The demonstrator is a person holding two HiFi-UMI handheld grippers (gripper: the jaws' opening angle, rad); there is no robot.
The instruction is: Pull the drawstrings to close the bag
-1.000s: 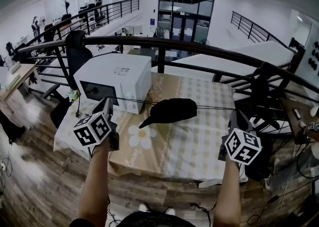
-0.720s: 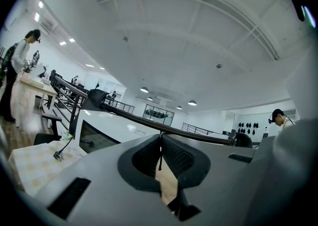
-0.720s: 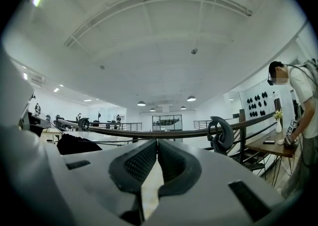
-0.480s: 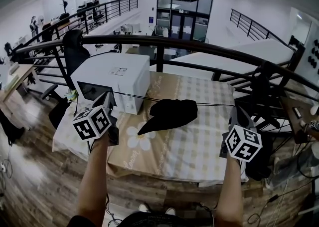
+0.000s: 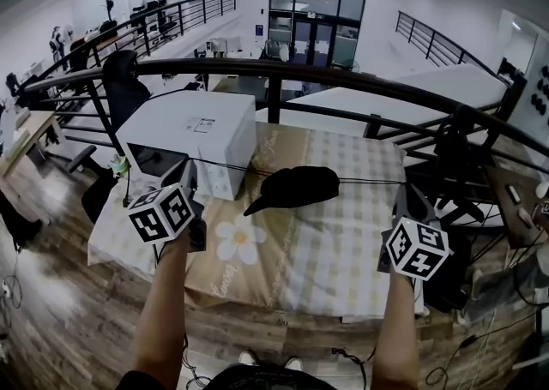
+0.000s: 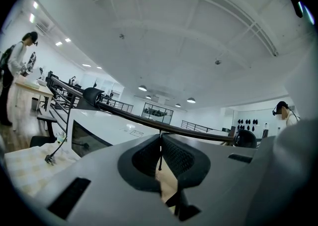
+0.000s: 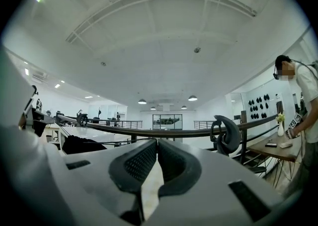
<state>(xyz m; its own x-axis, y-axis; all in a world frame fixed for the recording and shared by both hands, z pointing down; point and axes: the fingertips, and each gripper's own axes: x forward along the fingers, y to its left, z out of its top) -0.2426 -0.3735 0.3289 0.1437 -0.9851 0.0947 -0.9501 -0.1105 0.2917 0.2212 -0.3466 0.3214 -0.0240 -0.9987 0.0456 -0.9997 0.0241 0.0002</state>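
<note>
Two handheld grippers stretch a black bag's drawstrings taut over a table.
Nearest, the left gripper [image 5: 187, 176] and right gripper [image 5: 404, 195] sit well apart, probably to cinch the mouth. Each has its jaws pinched tight on one end of the drawstrings [image 5: 227, 166]. Between them the bag [image 5: 296, 184] hangs over the checked table [image 5: 343, 234], with a white microwave [image 5: 202, 123] behind.

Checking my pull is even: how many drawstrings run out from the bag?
2. The left drawstring runs taut from the black bag to the left gripper; the right drawstring runs taut to the right gripper. None seems hidden.
</note>
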